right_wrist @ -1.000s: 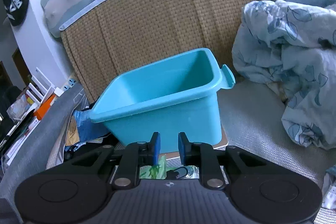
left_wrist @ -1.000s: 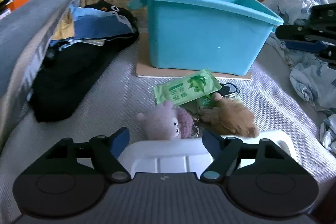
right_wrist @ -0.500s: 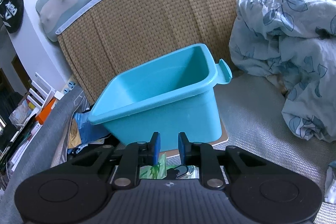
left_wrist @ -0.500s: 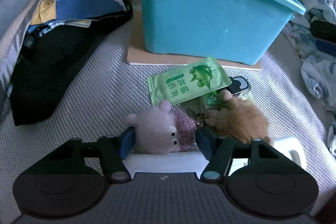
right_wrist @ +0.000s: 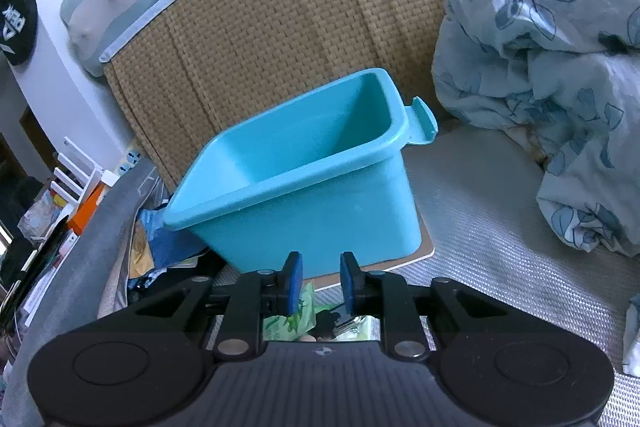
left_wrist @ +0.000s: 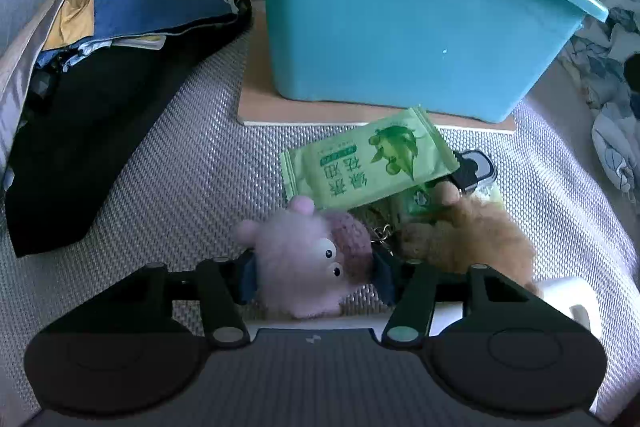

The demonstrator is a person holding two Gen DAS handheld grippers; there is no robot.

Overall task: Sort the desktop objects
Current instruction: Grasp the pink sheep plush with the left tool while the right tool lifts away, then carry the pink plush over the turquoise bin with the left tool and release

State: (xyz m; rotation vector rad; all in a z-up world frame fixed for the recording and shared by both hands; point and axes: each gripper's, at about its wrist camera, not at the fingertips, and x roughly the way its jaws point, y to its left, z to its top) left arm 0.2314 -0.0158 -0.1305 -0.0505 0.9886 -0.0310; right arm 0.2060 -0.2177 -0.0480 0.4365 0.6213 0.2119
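Pink plush toy (left_wrist: 308, 259) is seen lying on the grey woven mat (left_wrist: 192, 187), flanked on both sides by the blue pads of the left tool (left_wrist: 314, 277), whose fingers are set against its sides in a grip. Just beside it, a brown plush toy (left_wrist: 468, 243) is joined by a small metal chain, and a green packet (left_wrist: 368, 163) printed with Chinese characters and a leaf picture is laid partly over a dark key fob (left_wrist: 474, 169). A white object (left_wrist: 568, 301) is partly hidden under the tool. Behind these, a turquoise plastic bin (right_wrist: 304, 179) is stood on a thin tan board (left_wrist: 256, 107); its inside is shown bare in the right wrist view. The right tool (right_wrist: 318, 281) is held above the pile, its blue pads parted by a narrow gap with nothing between them. Dark clothing (left_wrist: 100, 115) is heaped at left, a leaf-patterned blue quilt (right_wrist: 560, 75) at right, before a woven headboard (right_wrist: 300, 7).
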